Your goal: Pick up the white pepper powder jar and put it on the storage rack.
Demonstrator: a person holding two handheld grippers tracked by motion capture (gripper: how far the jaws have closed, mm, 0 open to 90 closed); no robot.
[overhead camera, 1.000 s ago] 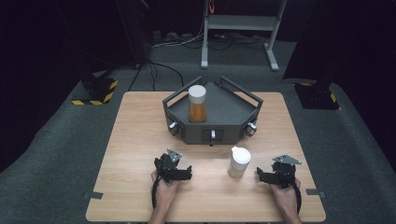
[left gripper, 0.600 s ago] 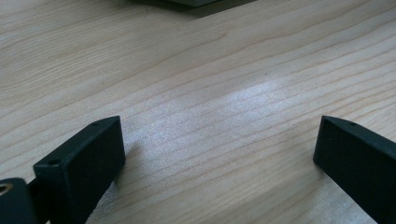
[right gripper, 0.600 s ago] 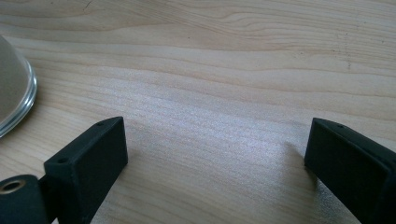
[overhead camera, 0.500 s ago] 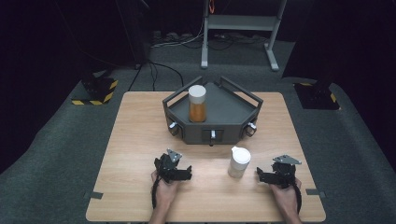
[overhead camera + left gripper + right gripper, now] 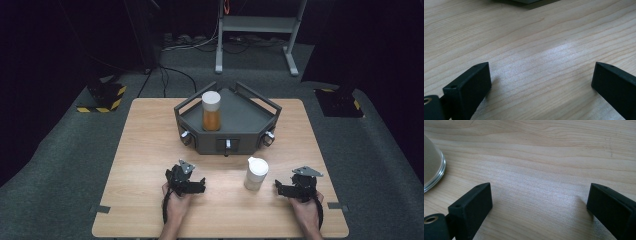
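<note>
Both released, the left gripper (image 5: 199,186) and right gripper (image 5: 280,189) are resting near the wooden table's (image 5: 150,150) front edge, risking toppling the nearby white lidded cup (image 5: 256,173).

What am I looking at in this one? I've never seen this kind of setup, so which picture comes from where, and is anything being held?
No robot here: a person sits at a wooden table holding a hand-operated two-jaw gripper in each hand. The high view looks down from above the person's side, so the left gripper and the right gripper come in from the bottom. The other two pictures come from a small camera on each gripper, looking along its black jaws at the tabletop.

On the table sits a dark grey tray with a capped jar of orange contents standing in it. Nearer the person, a white capped container stands between the grippers; its edge shows in the right gripper view.

Both grippers are open and hold nothing.
</note>
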